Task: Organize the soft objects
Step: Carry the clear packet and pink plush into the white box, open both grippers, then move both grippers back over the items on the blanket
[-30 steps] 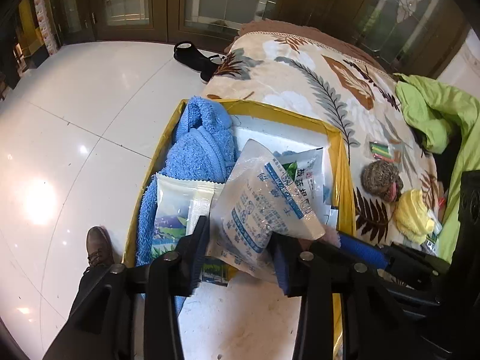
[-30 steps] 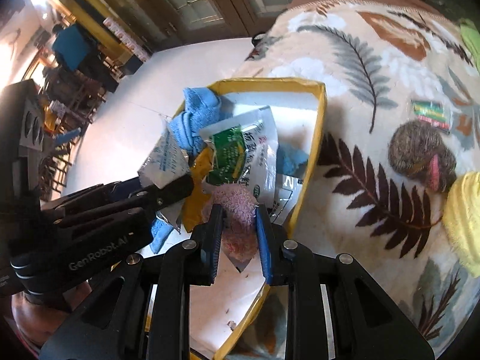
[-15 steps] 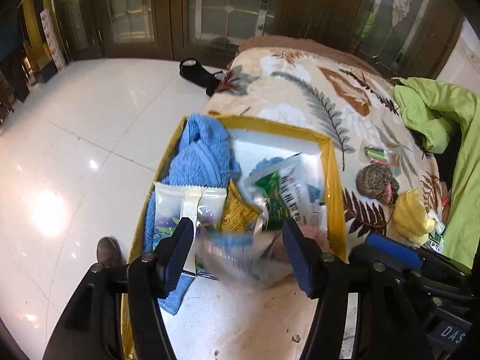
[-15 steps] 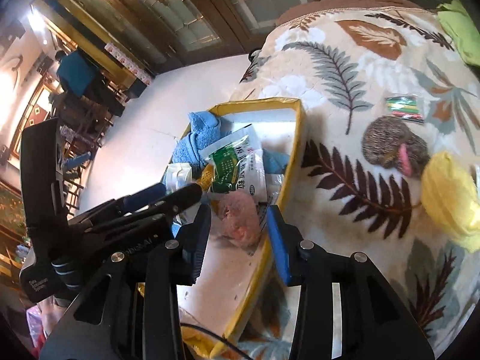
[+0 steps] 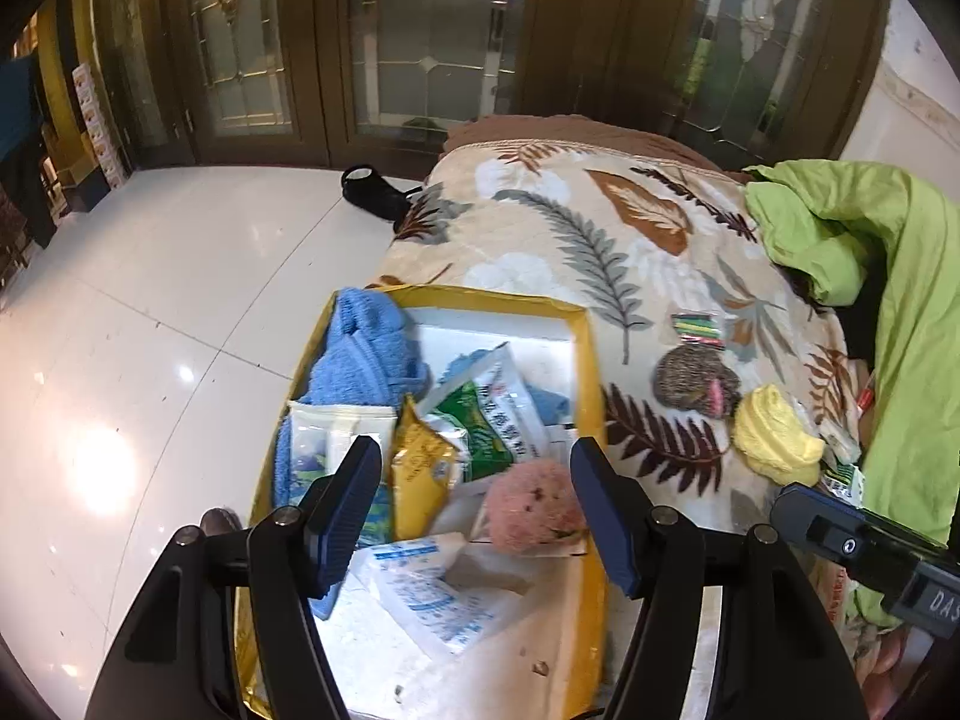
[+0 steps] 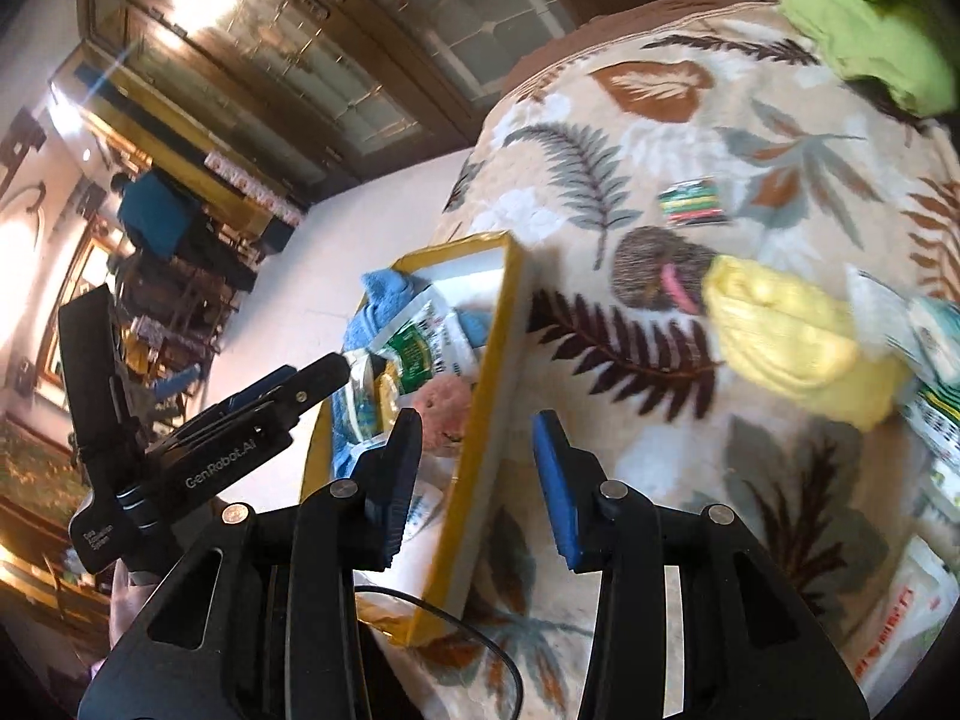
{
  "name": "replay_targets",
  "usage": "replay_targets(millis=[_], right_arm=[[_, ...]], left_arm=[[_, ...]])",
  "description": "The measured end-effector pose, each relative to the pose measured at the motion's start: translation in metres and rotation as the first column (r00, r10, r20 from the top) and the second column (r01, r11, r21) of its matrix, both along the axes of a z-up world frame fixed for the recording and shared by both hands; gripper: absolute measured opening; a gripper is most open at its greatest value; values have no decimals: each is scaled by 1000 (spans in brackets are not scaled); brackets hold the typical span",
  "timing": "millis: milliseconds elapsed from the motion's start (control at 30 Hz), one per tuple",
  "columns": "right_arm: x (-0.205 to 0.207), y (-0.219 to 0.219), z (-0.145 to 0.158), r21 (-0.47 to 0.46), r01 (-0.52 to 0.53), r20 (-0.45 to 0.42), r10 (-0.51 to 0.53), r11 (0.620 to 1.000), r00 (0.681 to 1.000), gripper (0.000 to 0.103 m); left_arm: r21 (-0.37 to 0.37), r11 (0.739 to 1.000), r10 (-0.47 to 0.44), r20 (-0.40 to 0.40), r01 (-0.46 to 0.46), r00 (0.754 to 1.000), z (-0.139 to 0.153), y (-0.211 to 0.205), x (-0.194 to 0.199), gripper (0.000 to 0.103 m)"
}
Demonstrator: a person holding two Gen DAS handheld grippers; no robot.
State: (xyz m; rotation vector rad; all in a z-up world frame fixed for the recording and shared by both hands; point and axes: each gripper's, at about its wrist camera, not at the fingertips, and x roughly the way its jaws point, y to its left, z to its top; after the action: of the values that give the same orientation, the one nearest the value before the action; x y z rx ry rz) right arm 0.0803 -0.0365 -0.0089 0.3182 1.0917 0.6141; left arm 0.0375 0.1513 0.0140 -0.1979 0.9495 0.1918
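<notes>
pink ball [image 5: 531,507]: in yellow box [image 5: 585,360] | left claw [image 5: 474,510]: spread above box | right claw [image 6: 474,480]: spread, empty

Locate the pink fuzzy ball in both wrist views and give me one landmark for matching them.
Left wrist view: the pink fuzzy ball lies low and centre-right, inside the yellow-rimmed box, by the open left gripper's right finger.
Right wrist view: the same ball sits centre-left, just inside the box's rim, above the open right gripper's left finger.
Shared landmark: the yellow plush on the leaf-print blanket.
</notes>
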Motion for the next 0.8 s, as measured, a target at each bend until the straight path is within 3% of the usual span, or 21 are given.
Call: replay_targets(millis=[367, 433, 800], right_arm=[[-13, -66, 9, 6, 102, 21, -102, 995, 995, 38], [-15, -84, 9, 10, 139, 15, -139, 990, 990, 44], [-21, -162, 3, 58, 300, -22, -299, 952, 954, 45]], left_arm=[[-56, 992, -112, -5, 112, 994, 7, -54, 3, 66], [-68, 990, -127, -11, 126, 992, 5, -62, 5, 66], [-49, 979, -203, -97, 199, 974, -24, -99, 18, 67]])
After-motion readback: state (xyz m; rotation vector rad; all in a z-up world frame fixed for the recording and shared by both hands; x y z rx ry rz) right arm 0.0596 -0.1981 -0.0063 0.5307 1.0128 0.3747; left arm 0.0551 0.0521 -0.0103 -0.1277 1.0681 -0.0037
